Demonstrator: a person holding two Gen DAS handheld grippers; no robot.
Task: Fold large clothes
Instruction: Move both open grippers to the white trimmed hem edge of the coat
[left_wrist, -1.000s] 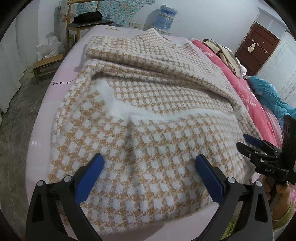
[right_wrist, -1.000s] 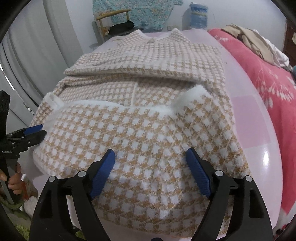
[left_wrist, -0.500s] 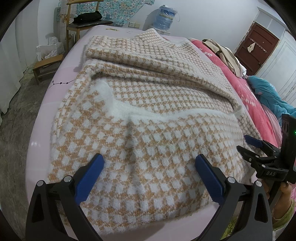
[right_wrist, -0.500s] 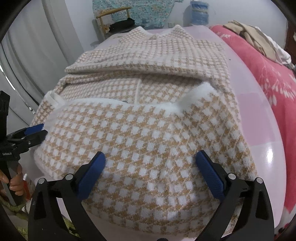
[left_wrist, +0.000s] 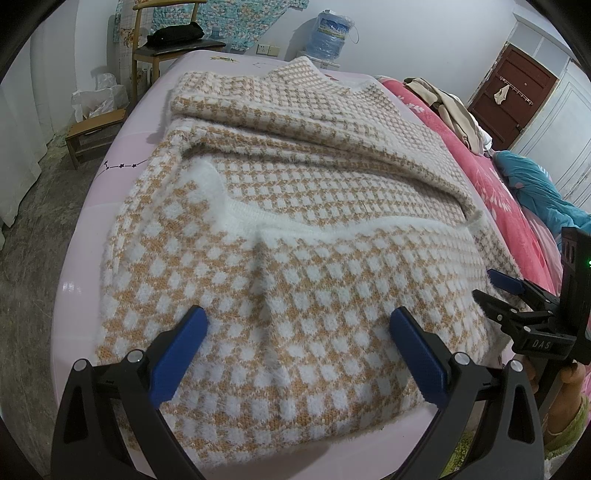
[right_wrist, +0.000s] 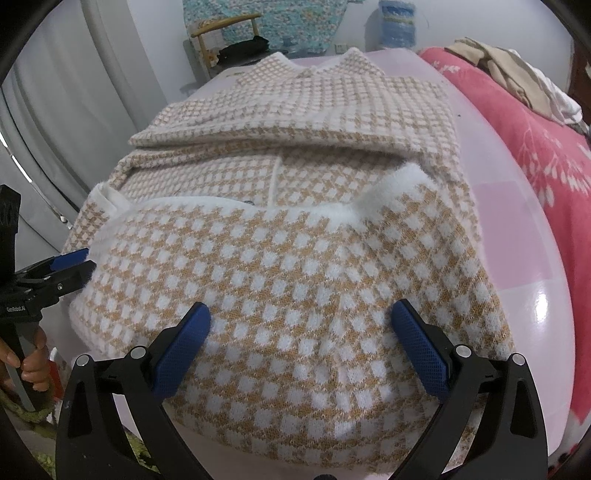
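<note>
A fluffy tan-and-white checked sweater (left_wrist: 303, 236) lies on a pink table (left_wrist: 107, 206), its lower part folded up over the body, the white hem band (left_wrist: 325, 229) across the middle. It also shows in the right wrist view (right_wrist: 295, 266). My left gripper (left_wrist: 295, 350) is open and empty over the near folded edge. My right gripper (right_wrist: 301, 343) is open and empty over the same near edge; it also shows from the side in the left wrist view (left_wrist: 517, 299). The left gripper shows at the left of the right wrist view (right_wrist: 66, 266).
A red floral bedspread (left_wrist: 498, 199) with a pile of clothes (left_wrist: 443, 99) lies to the right. A wooden chair (left_wrist: 173, 44), a low stool (left_wrist: 96, 133) and a water bottle (left_wrist: 332, 33) stand beyond the table. Concrete floor (left_wrist: 33, 258) is at the left.
The right gripper has opened wider and moved slightly forward over the sweater's near edge. The left gripper and the sweater have hardly moved.
</note>
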